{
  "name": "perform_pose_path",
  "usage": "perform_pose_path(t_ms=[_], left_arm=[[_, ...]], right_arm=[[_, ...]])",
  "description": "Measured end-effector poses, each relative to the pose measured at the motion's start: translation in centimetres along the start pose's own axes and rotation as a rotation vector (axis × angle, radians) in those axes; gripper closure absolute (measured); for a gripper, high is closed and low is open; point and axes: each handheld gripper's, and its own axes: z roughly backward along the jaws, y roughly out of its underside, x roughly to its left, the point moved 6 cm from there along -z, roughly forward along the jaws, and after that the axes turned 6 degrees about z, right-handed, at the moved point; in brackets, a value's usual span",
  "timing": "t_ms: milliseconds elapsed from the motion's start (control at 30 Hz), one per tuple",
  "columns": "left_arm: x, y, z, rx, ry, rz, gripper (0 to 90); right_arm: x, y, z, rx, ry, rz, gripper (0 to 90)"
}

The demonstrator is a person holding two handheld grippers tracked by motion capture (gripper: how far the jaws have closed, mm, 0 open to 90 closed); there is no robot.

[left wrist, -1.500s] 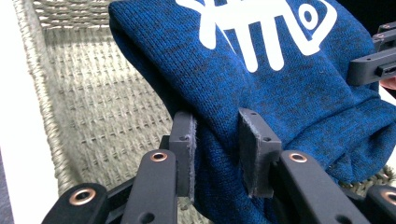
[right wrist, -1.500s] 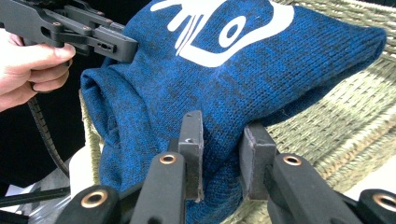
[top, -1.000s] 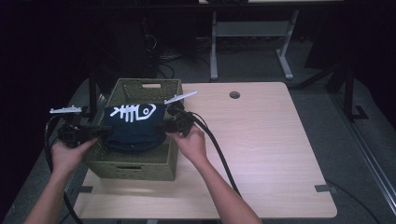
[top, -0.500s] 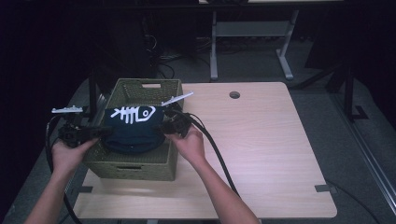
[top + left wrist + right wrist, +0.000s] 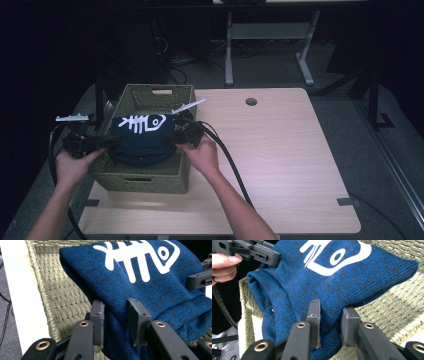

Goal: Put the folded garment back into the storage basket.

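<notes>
- Left gripper (image 5: 102, 141): it sits at the left rim of the basket (image 5: 145, 181), in the person's left hand (image 5: 71, 167). In the left gripper view its jaws stand partly apart, with a fold of the blue sweater (image 5: 150, 287) bunched between the pads (image 5: 98, 315), so it has a bite on the cloth rather than a flat clamp.
- Sweater (image 5: 141, 139): a folded dark blue knit with a white fish-bone print (image 5: 144, 122) on top. It lies across the middle of the woven basket, held at both side edges. Whether its underside rests on the basket floor or hangs just above it I cannot tell.
- Right gripper (image 5: 181, 135): held at the sweater's right edge by the right hand (image 5: 202, 155). In the right gripper view its jaws are likewise partly apart, gripping a thick roll of the knit between the pads (image 5: 314, 315), with the basket weave (image 5: 387, 312) showing behind.
- Step in hand, as I judge it: lowering the folded sweater into the basket with both grippers together.
- Next move, by my reading: bring both sides down level until the cloth settles on the floor, then spread both jaws wider and draw each gripper outward over its rim. Letting go unevenly could drag the fold open or leave an edge draped over the wall.
- Table (image 5: 280, 165): bare light wood to the right of the basket.
</notes>
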Motion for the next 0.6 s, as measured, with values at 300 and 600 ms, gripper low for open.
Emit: perform_pose_path(t_ms=[300,600], left_arm=[[0.1,0.2,-0.4,0.012,-0.028,-0.005,64.3],[-0.4,-0.5,0.7,-0.043,0.001,0.003,64.2]], right_arm=[[0.0,-0.2,-0.1,-0.004,0.082,0.023,49.9],[-0.3,-0.8,1.5,-0.043,0.084,0.036,47.6]])
